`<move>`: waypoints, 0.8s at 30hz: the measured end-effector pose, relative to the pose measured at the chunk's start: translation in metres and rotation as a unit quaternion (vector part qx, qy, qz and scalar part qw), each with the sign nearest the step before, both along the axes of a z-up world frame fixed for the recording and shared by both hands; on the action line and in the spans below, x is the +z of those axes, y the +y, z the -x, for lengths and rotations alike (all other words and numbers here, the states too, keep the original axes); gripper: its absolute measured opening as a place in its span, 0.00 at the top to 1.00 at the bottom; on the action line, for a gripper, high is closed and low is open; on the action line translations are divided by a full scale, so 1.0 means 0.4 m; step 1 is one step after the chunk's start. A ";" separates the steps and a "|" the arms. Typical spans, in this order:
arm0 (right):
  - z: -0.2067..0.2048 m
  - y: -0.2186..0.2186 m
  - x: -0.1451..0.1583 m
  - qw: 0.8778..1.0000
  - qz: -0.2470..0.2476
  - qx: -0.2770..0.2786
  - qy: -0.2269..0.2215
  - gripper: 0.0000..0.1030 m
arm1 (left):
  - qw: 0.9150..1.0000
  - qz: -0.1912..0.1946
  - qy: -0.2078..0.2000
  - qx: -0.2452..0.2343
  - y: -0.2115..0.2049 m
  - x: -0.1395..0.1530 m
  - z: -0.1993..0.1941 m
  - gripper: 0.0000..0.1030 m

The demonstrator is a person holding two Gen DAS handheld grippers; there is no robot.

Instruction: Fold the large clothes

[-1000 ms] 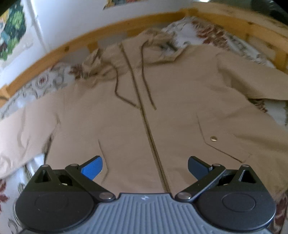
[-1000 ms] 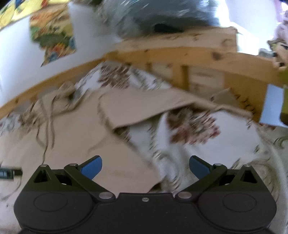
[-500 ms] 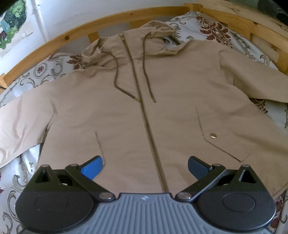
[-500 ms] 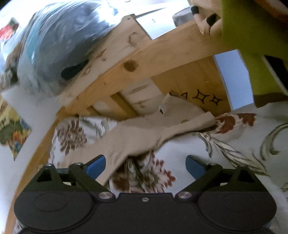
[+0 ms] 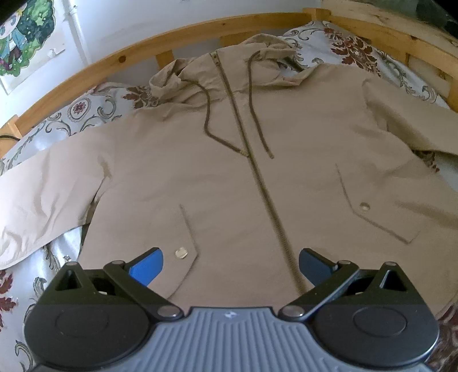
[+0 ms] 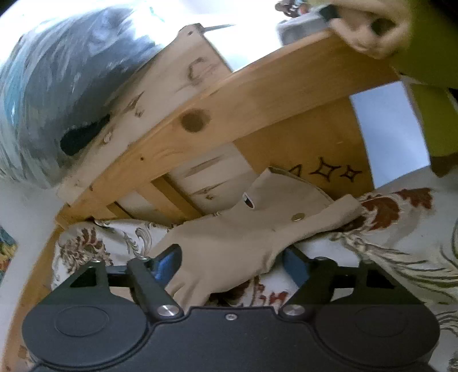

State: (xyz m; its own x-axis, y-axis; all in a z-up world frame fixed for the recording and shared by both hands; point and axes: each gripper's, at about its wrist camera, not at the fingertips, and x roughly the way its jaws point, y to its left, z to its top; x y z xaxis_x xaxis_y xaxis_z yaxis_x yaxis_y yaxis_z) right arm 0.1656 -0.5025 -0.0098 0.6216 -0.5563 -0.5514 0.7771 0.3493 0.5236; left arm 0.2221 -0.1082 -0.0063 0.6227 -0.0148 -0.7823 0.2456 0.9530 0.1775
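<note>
A tan hooded jacket [image 5: 229,177] lies flat and face up on the bed, zipped, with both sleeves spread out to the sides. My left gripper [image 5: 230,269] is open and empty, held above the jacket's hem near the zipper. In the right wrist view the jacket's sleeve [image 6: 243,243] with a snap cuff lies on the bedsheet near the bed frame. My right gripper [image 6: 232,266] is open with its jaws either side of the sleeve; the sleeve cloth lies between the fingers.
A wooden bed frame [image 5: 200,34] rings the mattress. A floral bedsheet [image 5: 86,111] lies under the jacket. A plastic-wrapped dark bundle [image 6: 57,85] sits on the frame. A hand [image 6: 372,25] rests on the rail at the top right.
My right gripper has swung away from the jacket body to the sleeve end and moved down around the sleeve. My left gripper has drawn back a little, so more of the lower jacket shows.
</note>
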 end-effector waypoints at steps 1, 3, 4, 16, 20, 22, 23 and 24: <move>-0.011 0.003 -0.002 1.000 0.003 0.000 0.003 0.28 | 1.000 -0.002 0.000 0.000 0.011 -0.007 0.006 0.01; -0.018 0.008 -0.007 1.000 0.008 -0.003 0.006 0.30 | 1.000 -0.002 0.001 0.001 0.037 -0.019 0.019 0.01; -0.017 0.009 -0.012 1.000 0.008 -0.007 0.005 0.35 | 1.000 -0.002 0.002 0.002 0.052 -0.026 0.026 0.01; -0.057 0.023 0.015 0.996 0.072 -0.004 0.047 0.91 | 0.999 0.010 0.003 0.038 0.162 -0.033 0.028 0.01; -0.115 0.158 0.082 0.966 0.241 0.073 0.053 0.95 | 0.999 0.022 0.000 0.042 0.187 -0.033 0.028 0.01; -0.155 0.236 0.118 0.939 0.323 0.115 0.044 0.95 | 0.999 0.023 -0.005 0.043 0.198 -0.032 0.029 0.01; -0.178 0.272 0.136 0.925 0.355 0.133 0.037 0.95 | 0.999 0.022 -0.009 0.044 0.203 -0.031 0.029 0.01; -0.205 0.310 0.153 0.910 0.386 0.152 0.028 0.95 | 0.999 0.022 -0.014 0.047 0.209 -0.030 0.029 0.01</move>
